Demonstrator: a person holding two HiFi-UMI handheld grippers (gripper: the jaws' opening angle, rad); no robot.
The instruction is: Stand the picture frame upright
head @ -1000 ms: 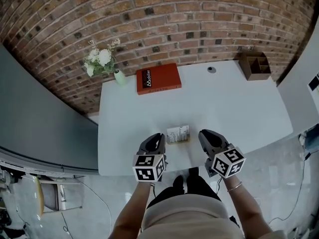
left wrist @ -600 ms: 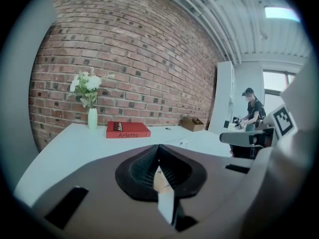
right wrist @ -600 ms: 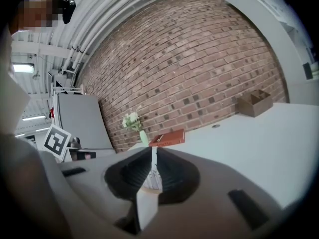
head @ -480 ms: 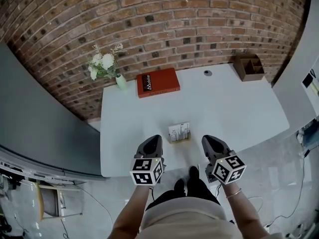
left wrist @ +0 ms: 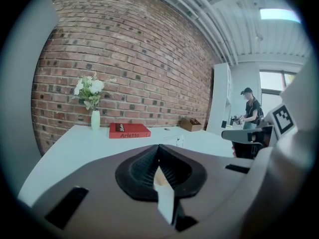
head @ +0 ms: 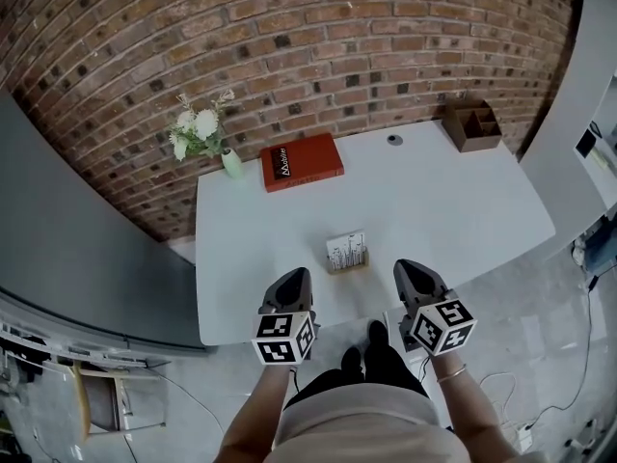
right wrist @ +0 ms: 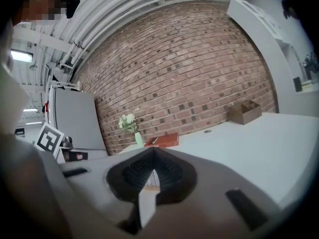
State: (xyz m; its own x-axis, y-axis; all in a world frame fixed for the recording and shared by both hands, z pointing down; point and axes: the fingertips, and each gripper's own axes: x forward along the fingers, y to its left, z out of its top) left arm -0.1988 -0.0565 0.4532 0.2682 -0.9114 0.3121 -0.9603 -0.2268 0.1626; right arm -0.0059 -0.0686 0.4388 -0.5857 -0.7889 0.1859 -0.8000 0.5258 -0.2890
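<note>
Picture frame (head: pixel 347 252): looks upright on white table (head: pixel 453 201), well apart from red book (head: pixel 302 161), person's side | left gripper (head: pixel 295 278): jaws together, empty, farther from book than frame | right gripper (head: pixel 408 269): likewise | task: apparently done, nothing left.

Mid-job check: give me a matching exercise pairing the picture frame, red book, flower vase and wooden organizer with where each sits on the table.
Things:
1. picture frame
2. red book
3. flower vase
4. wooden organizer

Places on the table:
A. far right corner
B. far left corner
C. middle, close to the near edge
D. far edge, just right of the vase

Pairs: 1-C, 2-D, 3-B, 4-A
</note>
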